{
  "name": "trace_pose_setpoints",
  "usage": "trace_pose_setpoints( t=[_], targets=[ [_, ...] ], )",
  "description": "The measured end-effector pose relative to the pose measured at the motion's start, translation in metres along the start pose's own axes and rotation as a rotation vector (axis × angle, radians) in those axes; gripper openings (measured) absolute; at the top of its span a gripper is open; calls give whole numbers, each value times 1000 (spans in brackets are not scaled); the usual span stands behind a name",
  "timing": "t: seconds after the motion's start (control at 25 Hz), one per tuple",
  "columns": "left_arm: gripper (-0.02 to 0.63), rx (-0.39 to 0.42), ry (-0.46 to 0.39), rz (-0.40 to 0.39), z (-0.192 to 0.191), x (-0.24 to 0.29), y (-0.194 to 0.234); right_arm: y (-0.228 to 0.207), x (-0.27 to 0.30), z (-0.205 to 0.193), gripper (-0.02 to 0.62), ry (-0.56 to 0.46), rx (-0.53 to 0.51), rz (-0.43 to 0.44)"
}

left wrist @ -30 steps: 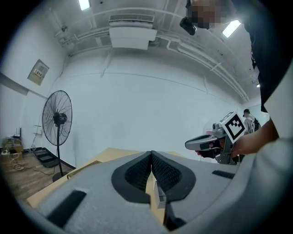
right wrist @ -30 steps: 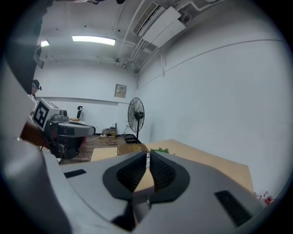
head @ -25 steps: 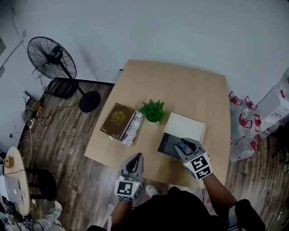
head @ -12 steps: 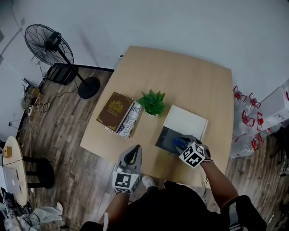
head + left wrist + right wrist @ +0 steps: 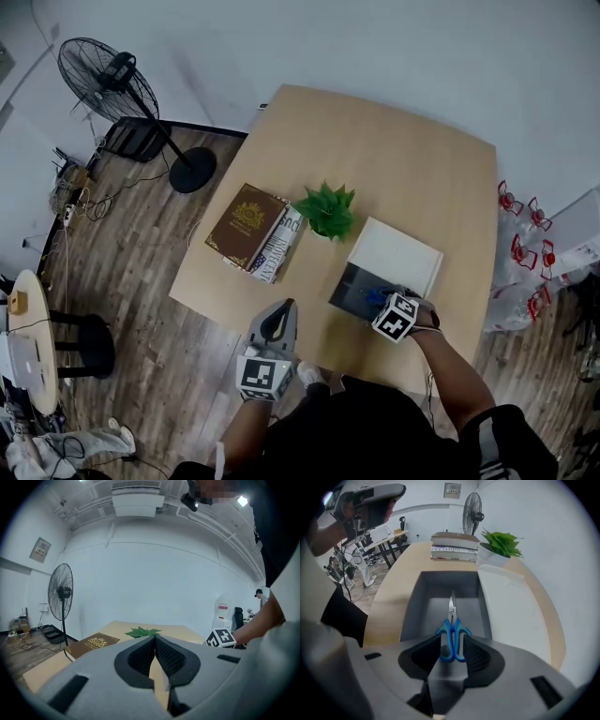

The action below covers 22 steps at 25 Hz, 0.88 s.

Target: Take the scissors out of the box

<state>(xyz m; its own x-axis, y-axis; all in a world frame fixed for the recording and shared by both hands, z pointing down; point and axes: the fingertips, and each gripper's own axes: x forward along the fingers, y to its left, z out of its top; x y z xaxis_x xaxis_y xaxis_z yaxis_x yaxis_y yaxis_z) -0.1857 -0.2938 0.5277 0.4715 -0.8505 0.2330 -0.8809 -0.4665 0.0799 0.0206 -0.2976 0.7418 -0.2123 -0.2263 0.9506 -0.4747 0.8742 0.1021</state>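
Blue-handled scissors (image 5: 452,634) lie flat in the open grey box (image 5: 412,606), blades pointing away from me. In the head view the box (image 5: 349,291) sits near the table's front right, and a bit of the blue scissors (image 5: 377,298) shows. My right gripper (image 5: 452,649) points steeply down into the box. Its jaws have just been closing; the handles lie between the pads, and I see no firm press on them. My left gripper (image 5: 279,309) hovers over the front table edge. In the left gripper view, that gripper (image 5: 154,638) has its tips together and holds nothing.
The box's white lid (image 5: 394,258) lies just behind the box. A potted green plant (image 5: 328,208) and stacked books (image 5: 246,228) stand left of it. A floor fan (image 5: 108,75) stands beyond the table's left corner. Water bottles (image 5: 525,234) sit on the floor at right.
My right gripper has dropped into the box and tipped downward, and the scissors' handles are now between its jaws. The left gripper has sunk slightly.
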Motion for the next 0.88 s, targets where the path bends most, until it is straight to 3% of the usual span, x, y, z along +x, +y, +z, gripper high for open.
trace_pose_setpoints(
  t=[0.48,0.88],
  targets=[
    [5,-16,2,21,-2,-4,6,0,16,0,107,61,16,21],
    [3,-29,-4,14,-3,-8,1,0,15,1,78,29,71,38]
  ],
)
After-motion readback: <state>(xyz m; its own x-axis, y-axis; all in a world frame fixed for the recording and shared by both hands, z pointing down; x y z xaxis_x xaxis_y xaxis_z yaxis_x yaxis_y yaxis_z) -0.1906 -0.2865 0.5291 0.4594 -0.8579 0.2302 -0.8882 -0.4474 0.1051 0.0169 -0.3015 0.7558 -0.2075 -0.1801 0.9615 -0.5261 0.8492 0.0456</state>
